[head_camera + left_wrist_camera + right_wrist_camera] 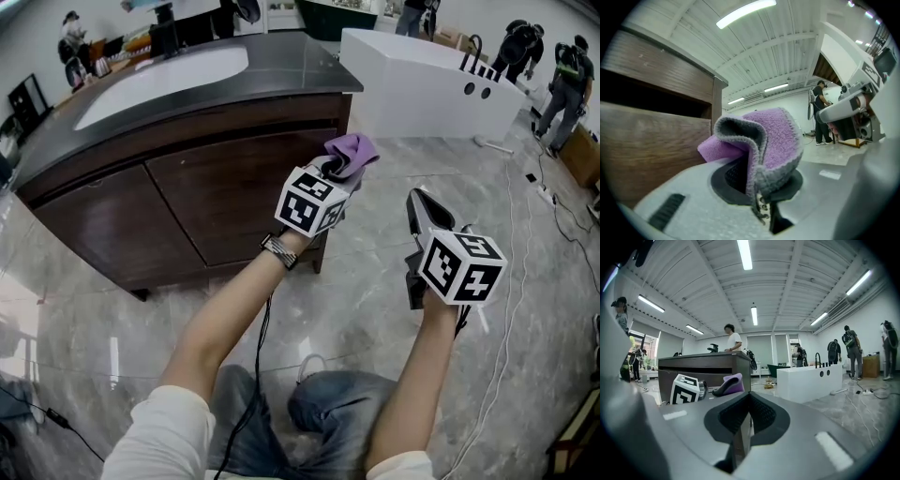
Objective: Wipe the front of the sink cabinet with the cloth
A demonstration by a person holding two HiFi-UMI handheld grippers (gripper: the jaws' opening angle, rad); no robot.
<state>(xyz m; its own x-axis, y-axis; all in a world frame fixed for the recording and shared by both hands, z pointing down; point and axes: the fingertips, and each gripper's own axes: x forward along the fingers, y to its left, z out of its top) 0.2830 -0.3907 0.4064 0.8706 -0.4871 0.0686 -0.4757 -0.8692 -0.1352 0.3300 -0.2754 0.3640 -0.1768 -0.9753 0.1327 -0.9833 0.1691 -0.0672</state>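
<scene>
Purple terry cloth (354, 150) with a grey hem, folded over itself and pinched in the closed jaws of the left gripper (332, 172). It is held near the right front corner of the sink cabinet (187, 197); contact with the wood cannot be judged. The right gripper (422, 204) is raised apart from the cabinet, its jaws together on nothing. The cabinet has dark wood doors under a dark countertop (291, 70) with a white basin (159, 75). It stands on a glossy marble floor (375, 309). A white bathtub (422, 84) stands beyond the corner, with open floor between and a cable (511, 309) to the right.
</scene>
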